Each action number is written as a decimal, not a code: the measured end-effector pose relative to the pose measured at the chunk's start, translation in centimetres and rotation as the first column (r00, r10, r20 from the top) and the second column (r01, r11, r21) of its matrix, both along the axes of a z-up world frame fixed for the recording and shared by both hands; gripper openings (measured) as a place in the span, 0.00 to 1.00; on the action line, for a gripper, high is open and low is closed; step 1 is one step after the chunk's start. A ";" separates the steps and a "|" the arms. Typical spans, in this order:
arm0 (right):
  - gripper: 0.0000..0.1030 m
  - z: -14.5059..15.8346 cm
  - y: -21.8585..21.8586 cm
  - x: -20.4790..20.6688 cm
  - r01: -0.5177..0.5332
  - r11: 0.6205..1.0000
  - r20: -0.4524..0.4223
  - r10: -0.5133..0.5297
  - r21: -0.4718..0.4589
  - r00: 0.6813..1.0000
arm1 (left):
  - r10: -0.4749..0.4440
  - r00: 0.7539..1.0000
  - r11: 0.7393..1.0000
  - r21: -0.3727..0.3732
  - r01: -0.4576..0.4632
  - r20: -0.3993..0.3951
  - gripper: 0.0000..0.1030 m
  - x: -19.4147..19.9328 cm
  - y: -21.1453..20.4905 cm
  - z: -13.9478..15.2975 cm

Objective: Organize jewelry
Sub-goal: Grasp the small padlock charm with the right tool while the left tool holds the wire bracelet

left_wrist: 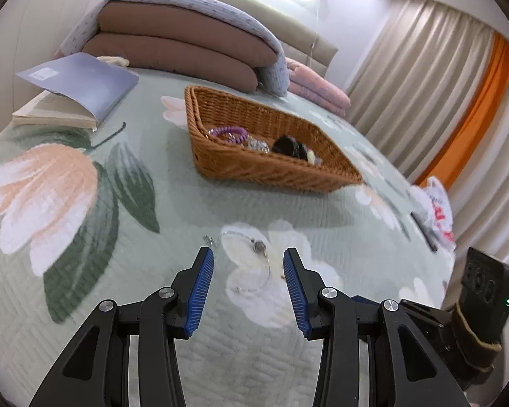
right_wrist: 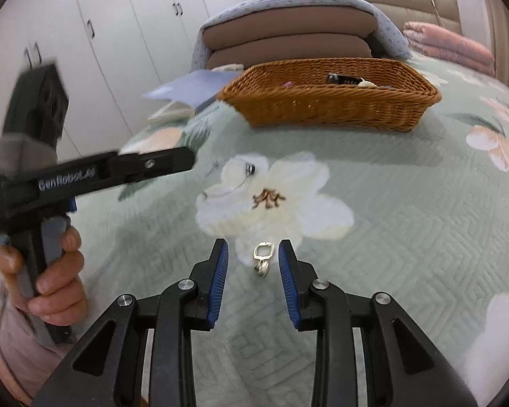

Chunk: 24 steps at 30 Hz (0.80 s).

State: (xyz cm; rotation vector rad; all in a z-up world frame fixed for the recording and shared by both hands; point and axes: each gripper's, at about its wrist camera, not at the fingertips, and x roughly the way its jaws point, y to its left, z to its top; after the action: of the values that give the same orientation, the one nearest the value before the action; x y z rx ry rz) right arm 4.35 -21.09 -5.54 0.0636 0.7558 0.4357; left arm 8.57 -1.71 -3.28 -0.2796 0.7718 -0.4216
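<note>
With both hand-held grippers spread empty, the right hand-held gripper [right_wrist: 253,247] should straddle the silver ring [right_wrist: 263,258] on the bed [right_wrist: 390,203], closing gently before carrying it to the wicker basket [right_wrist: 322,112].

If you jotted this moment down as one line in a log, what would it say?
left tongs: open, over bangle | right tongs: open, around ring | both pieces on bedspread | wicker basket: already holds jewelry

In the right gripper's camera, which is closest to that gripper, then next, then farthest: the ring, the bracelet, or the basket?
1. Ring: on the bedspread, between the open right gripper fingers.
2. Bracelet: farther ahead, slightly left, on the white flower.
3. Basket: farthest, near the pillows.
</note>
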 end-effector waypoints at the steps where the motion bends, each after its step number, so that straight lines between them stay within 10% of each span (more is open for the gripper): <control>1: 0.33 -0.2 0.5 -0.1 0.005 1.000 0.005 -0.005 -0.029 1.000 | -0.006 1.000 1.000 0.019 0.006 0.001 0.43 0.0 -0.5 -0.2; 12: 0.14 -1.0 -0.6 1.0 0.129 0.986 0.029 -0.126 -0.109 0.992 | -0.045 0.998 0.990 0.130 0.049 -0.033 0.43 1.7 -4.5 -1.4; 24: 0.17 -1.0 -1.9 2.2 0.144 0.987 0.000 -0.144 -0.067 0.990 | -0.041 0.996 0.974 0.220 0.058 -0.083 0.43 4.7 -7.3 -2.8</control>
State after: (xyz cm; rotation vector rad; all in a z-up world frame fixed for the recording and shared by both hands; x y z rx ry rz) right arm 6.57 -23.00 -6.57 0.0560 0.7649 0.2728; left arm 13.25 -9.03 -6.07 -0.0677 0.8963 -0.3689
